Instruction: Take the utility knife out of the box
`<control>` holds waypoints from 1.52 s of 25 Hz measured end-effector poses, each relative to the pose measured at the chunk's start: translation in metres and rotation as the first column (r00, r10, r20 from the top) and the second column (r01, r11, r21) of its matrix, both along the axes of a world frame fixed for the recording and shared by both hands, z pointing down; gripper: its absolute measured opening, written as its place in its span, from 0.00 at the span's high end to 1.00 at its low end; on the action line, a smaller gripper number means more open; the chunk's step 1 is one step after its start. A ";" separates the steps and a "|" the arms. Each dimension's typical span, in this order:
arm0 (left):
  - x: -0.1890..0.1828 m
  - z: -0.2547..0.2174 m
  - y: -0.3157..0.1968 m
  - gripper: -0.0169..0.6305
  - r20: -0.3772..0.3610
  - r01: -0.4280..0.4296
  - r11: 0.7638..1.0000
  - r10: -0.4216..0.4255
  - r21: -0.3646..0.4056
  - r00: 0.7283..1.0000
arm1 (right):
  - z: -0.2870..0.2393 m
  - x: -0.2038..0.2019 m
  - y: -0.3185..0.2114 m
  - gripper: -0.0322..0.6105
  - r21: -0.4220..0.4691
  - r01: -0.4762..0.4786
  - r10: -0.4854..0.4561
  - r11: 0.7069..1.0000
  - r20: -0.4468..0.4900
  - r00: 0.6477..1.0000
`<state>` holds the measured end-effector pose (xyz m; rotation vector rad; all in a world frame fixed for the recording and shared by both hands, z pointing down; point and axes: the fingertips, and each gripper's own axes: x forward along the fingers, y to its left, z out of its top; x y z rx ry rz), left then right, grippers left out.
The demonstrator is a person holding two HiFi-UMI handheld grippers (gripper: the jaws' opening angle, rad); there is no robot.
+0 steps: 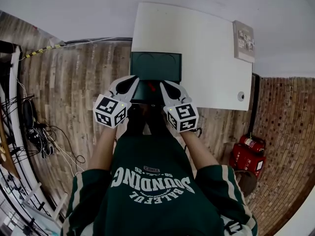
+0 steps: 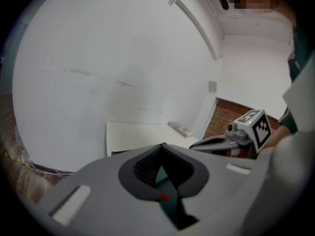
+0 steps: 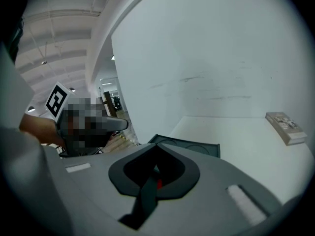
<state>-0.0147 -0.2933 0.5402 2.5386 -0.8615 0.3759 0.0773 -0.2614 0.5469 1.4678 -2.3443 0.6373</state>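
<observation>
A dark green box (image 1: 147, 91) sits at the near edge of the white table (image 1: 206, 53), with its lid (image 1: 155, 66) standing open behind it. Something red (image 1: 152, 86), which I take for the utility knife, lies inside. My left gripper (image 1: 129, 85) hovers over the box's left side and my right gripper (image 1: 170, 88) over its right side; both are shut on nothing. In the left gripper view the shut jaws (image 2: 162, 149) leave a slit showing green and a red spot (image 2: 163, 197). The right gripper view shows the lid (image 3: 189, 146) beyond the shut jaws (image 3: 157, 149).
A small grey packet (image 1: 244, 41) lies at the table's far right corner. Red fire extinguishers (image 1: 248, 151) stand on the wooden floor to the right. Cables and gear (image 1: 34, 132) crowd the floor at left. A white wall (image 2: 123, 58) rises behind the table.
</observation>
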 end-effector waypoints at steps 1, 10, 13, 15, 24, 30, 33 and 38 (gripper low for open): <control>-0.001 0.002 0.000 0.90 0.001 0.001 1.000 -0.001 -0.003 1.000 | 0.005 -0.002 0.002 0.95 -0.008 0.008 -0.008 1.000 -0.003 1.000; -0.017 0.001 -0.003 0.90 0.012 0.030 1.000 -0.030 0.000 0.999 | 0.033 -0.015 0.012 0.94 -0.064 0.081 -0.085 0.995 -0.061 0.994; -0.027 0.001 -0.008 0.90 0.010 0.061 0.998 -0.061 -0.001 0.998 | 0.052 -0.025 0.018 0.85 -0.153 0.157 -0.171 0.976 -0.085 0.982; -0.032 0.001 -0.010 0.90 0.010 0.076 0.997 -0.076 -0.002 0.997 | 0.067 -0.030 0.023 0.79 -0.219 0.200 -0.226 0.955 -0.100 0.969; -0.052 0.008 -0.012 0.90 0.030 0.116 0.993 -0.116 -0.016 0.993 | 0.112 -0.032 0.032 0.78 -0.355 0.248 -0.323 0.901 -0.168 0.931; -0.061 0.012 -0.009 0.90 0.042 0.136 0.990 -0.135 -0.024 0.990 | 0.136 -0.036 0.034 0.78 -0.424 0.283 -0.396 0.860 -0.205 0.895; -0.067 0.015 -0.007 0.90 0.045 0.144 0.989 -0.143 -0.028 0.989 | 0.155 -0.036 0.035 0.78 -0.455 0.280 -0.409 0.845 -0.215 0.887; -0.077 0.017 -0.005 0.90 0.043 0.161 0.986 -0.159 -0.038 0.986 | 0.169 -0.035 0.032 0.78 -0.518 0.248 -0.420 0.819 -0.247 0.873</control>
